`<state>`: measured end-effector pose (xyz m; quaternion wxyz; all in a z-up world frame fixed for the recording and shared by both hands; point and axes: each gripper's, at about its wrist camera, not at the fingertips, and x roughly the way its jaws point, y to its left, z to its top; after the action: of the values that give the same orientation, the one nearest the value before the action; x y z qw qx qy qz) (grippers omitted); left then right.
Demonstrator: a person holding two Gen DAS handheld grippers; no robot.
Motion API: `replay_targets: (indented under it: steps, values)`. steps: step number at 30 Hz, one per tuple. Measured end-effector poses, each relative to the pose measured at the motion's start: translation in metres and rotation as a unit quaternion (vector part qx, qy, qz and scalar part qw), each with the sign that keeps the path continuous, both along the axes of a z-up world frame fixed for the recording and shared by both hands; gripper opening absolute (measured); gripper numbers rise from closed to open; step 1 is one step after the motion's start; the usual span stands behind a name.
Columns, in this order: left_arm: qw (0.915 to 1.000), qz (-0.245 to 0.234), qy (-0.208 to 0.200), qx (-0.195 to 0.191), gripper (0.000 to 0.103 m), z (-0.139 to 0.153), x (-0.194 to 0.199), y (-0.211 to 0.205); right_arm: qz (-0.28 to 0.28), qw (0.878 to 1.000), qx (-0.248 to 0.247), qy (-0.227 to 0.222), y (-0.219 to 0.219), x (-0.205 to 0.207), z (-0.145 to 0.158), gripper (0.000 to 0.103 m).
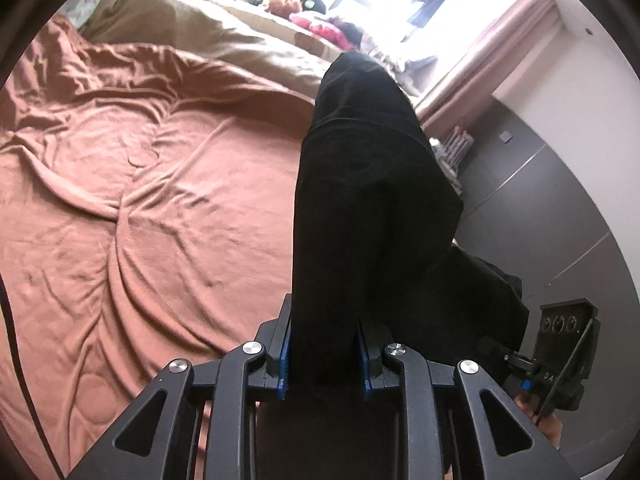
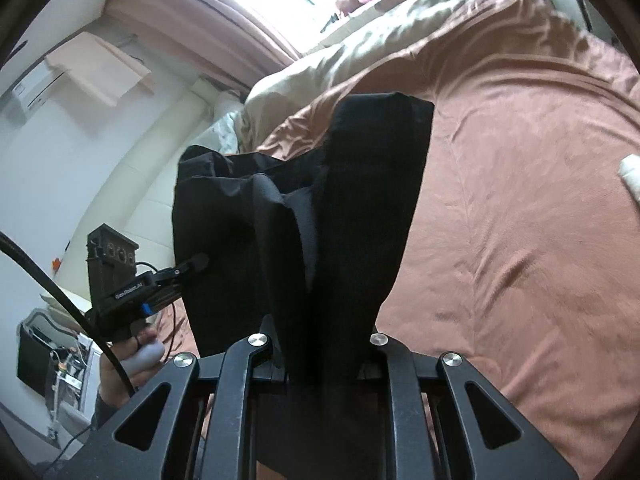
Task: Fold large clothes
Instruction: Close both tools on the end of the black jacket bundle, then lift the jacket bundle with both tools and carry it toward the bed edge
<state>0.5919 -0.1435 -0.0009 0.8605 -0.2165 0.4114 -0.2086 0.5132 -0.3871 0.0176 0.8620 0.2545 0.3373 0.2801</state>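
A large black garment hangs in the air above the bed, stretched between both grippers. My left gripper is shut on one bunched edge of it, with its blue pads pressing the cloth from both sides. In the right wrist view my right gripper is shut on another thick fold of the black garment, which hides its fingertips. The left gripper shows at the left there, pinching the cloth, with a hand on its grip. The right gripper appears at the left wrist view's right edge.
A rust-coloured bedspread lies wrinkled under the garment. A beige duvet is heaped at the far side, with soft toys below a bright window. Grey wall panels stand to the right. A white item lies on the bed.
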Motion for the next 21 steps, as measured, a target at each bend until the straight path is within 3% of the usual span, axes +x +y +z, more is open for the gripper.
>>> replay_targets:
  steps: [11,21]
  values:
    - [0.9983,-0.011,-0.051,-0.028,0.021,0.041,-0.090,0.018,-0.032,0.995,-0.051,-0.083,0.028,-0.133,0.030,0.012]
    - [0.9940,-0.010,-0.102,-0.039,0.018,0.092,-0.180,0.046,-0.036,0.991,-0.055,-0.120,0.052,-0.231,0.053,0.010]
